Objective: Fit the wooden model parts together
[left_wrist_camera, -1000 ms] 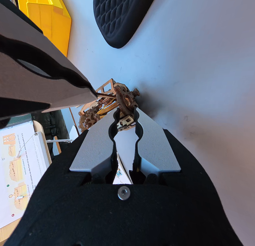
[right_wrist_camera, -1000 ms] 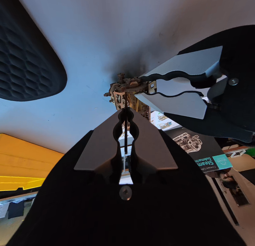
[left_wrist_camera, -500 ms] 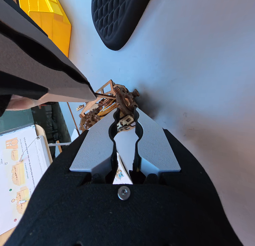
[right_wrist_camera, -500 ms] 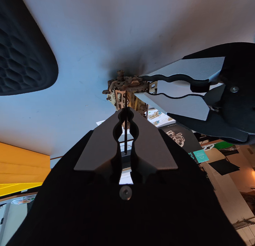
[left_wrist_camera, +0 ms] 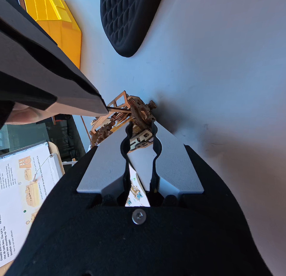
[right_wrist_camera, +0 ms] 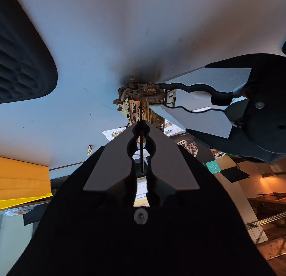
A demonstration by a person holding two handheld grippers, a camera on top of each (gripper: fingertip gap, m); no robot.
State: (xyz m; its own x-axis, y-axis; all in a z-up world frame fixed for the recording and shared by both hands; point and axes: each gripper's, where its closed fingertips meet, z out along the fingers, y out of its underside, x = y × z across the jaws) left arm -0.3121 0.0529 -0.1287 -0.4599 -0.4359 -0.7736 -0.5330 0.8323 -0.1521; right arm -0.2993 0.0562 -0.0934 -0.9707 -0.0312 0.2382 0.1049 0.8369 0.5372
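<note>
The wooden model [left_wrist_camera: 136, 118], a laser-cut thing full of gears, is seen pressed up against the pale surface [left_wrist_camera: 216, 67] with a dark shadow right behind it. The left gripper [left_wrist_camera: 141, 129] is clamped on the lighter plywood end of the model, and the wavy black pads are seen touching it on both sides. In the right wrist view the same gripper [right_wrist_camera: 162, 95] is shown coming in from the right, with the gear side of the model [right_wrist_camera: 139, 101] pinched between its tips.

The right gripper [right_wrist_camera: 141, 126] is closed on a thin dark rod [right_wrist_camera: 141, 152]. The rod is held dead centre between the pads and runs forward into the model's frame, just under the big gear. From the left wrist view the right gripper [left_wrist_camera: 106, 111] is seen at the upper left, and the rod [left_wrist_camera: 119, 109] is seen sticking out of its tip and reaching the model. How deep the rod is seated can't be told.

Other stuff around:
- a black honeycomb-textured pad [left_wrist_camera: 128, 17], well apart from the model
- a yellow bin [left_wrist_camera: 58, 28] off at the surface edge
- a printed instruction sheet [left_wrist_camera: 23, 191] on a board
- a dark box with a teal patch [right_wrist_camera: 199, 155] near the model
</note>
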